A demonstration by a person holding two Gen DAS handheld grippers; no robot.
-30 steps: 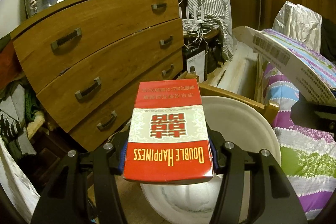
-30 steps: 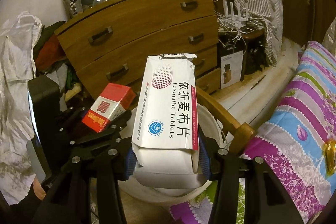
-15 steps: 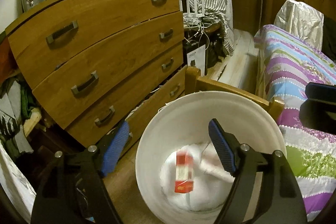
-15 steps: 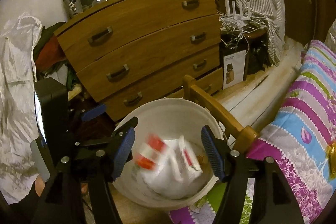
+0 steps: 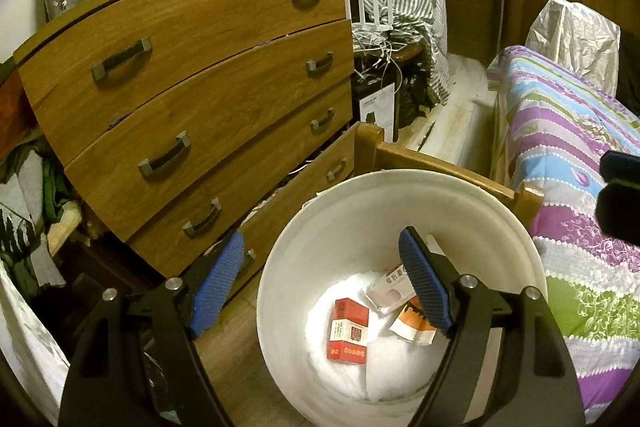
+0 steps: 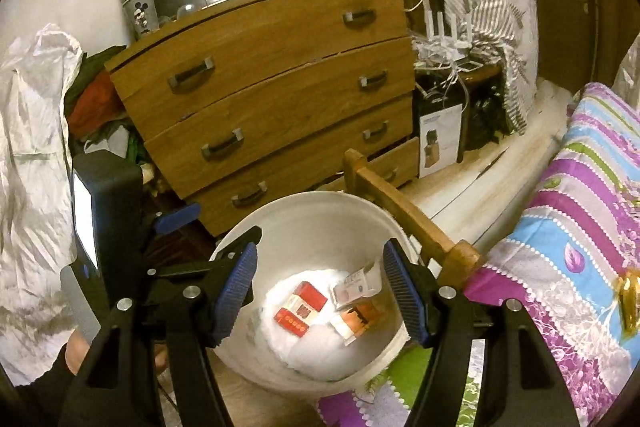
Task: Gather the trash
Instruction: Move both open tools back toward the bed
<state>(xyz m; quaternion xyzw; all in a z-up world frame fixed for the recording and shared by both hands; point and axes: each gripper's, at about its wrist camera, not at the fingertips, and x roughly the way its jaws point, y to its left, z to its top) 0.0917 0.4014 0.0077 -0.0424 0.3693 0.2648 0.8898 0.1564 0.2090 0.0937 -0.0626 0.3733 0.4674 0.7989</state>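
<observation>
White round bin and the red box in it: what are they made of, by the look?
White round bin: looks like moulded plastic; smooth, matte, seamless curved wall with a thin rim. A crinkled white liner or paper seems to lie at its bottom. Red box: printed cardboard, slightly glossy; crisp folded edges, flat printed faces.

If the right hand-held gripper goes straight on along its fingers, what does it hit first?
Probably the trash in the white bucket: the right hand-held gripper, open and empty, points at the white box. Depth unclear.
</observation>
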